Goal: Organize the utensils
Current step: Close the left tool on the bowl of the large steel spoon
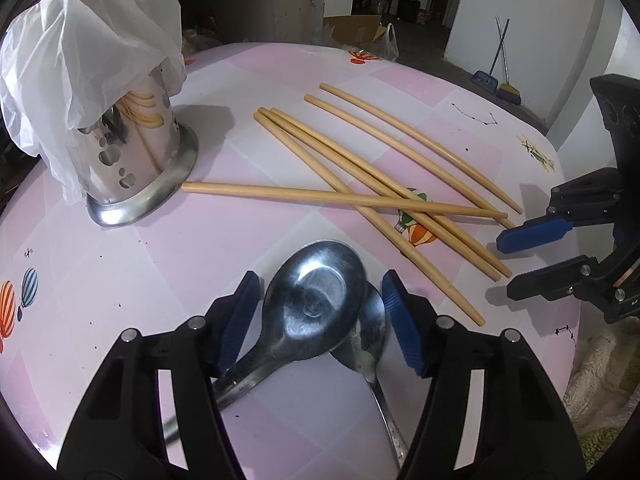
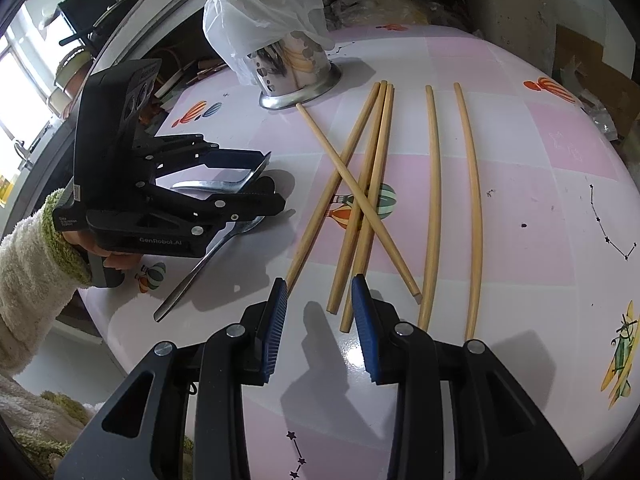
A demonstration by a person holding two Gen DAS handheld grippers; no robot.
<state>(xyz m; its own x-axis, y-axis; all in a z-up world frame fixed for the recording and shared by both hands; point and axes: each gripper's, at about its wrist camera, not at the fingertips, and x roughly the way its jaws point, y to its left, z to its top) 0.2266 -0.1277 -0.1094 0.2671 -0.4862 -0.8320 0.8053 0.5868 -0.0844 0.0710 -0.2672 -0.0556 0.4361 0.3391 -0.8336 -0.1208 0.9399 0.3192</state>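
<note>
1. straddling the bowl of the upper spoon (image 1: 316, 300), the left gripper (image 1: 320, 308) has one blue pad on each side of it. a sliver of gap shows at both pads, so the claw reads as unclenched and grasping nothing yet. this placement fits a pinch across the bowl's width.
2. the upper spoon lies across a second spoon (image 1: 370, 332), bowl over bowl, handles running back under the gripper. taking the top one first avoids dragging the lower one along, in my judgement.
3. the right gripper (image 2: 320, 312) hovers over the near ends of the chopsticks (image 2: 360, 200) with its jaws partly apart and nothing between them. it touches no stick. it looks parked, ready for the chopsticks.
4. six chopsticks lie loose on the pink table (image 2: 520, 184): three bunched, one crossing over them, two lying apart to the side. the crossing stick's far end lies just beside the holder's base.
5. the steel utensil holder (image 1: 132, 160) stands upright at the far side of the table, with a white plastic bag (image 1: 88, 40) draped over its top. it is the likely destination, and the bag may block the opening.
6. sorting looks barely begun: all spoons and chopsticks in view lie on the table.
</note>
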